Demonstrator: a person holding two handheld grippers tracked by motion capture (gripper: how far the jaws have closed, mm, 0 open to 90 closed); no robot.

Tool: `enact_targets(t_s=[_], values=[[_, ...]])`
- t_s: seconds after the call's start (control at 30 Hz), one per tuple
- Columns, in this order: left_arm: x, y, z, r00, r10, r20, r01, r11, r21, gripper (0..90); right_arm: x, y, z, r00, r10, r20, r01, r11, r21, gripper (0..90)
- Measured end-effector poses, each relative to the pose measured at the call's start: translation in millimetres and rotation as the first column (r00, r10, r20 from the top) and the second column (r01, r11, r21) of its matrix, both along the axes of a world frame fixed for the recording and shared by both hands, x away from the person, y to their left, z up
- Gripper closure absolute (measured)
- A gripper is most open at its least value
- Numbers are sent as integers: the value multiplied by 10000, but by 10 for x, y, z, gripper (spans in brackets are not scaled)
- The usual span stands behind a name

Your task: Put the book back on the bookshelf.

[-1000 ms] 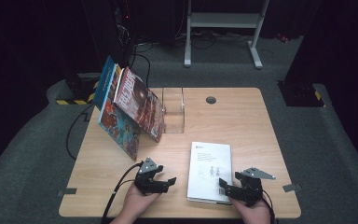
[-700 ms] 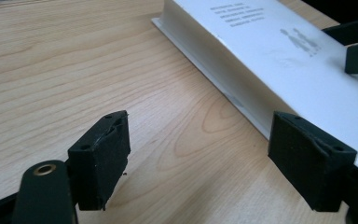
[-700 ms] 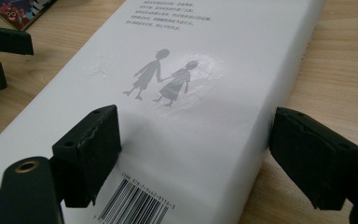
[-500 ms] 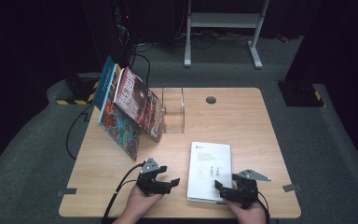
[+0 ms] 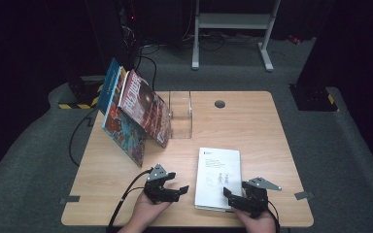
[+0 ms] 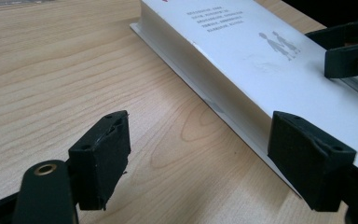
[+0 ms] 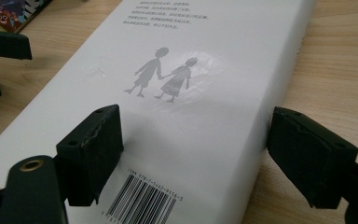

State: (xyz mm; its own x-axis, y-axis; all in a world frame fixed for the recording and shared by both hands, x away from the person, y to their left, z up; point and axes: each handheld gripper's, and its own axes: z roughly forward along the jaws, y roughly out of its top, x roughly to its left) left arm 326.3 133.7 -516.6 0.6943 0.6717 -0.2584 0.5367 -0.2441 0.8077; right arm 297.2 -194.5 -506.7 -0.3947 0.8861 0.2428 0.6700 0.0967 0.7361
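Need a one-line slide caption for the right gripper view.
Open right gripper poised over the near end of a white book lying flat on the table.

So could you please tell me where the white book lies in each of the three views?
High view: white book flat on the table, near edge, between both grippers.
Left gripper view: upper right, running diagonally.
Right gripper view: centre, between the open jaws.
Shared landmark: the grey two-figure drawing on its cover.
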Motion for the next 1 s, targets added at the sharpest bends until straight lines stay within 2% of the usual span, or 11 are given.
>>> enact_targets(t_s=[0.23,0.37,0.63,0.8,0.97,1.0], values=[[11,13,-5,10000,55,26,-55,9999,90,212,-3,24,5,10000,37,-1,-37,10000,-27,191],[28,65,-10,9999,165,-46,-165,9998,77,212,-13,199,5,9990,438,-48,-438,9990,10,196],[35,207,24,9988,484,24,-484,9988,-106,214,71,473,8,9946,1038,-91,-1039,9946,-58,196],[39,220,25,9984,565,-18,-565,9982,-189,216,106,638,13,9902,1383,-199,-1384,9904,-39,196],[55,212,11,9984,548,-142,-552,9981,-281,215,118,763,-3,9842,1769,-34,-1769,9842,-16,196],[57,217,12,9974,701,-174,-706,9970,-316,201,119,777,-6,9831,1832,7,-1832,9831,-30,196]])
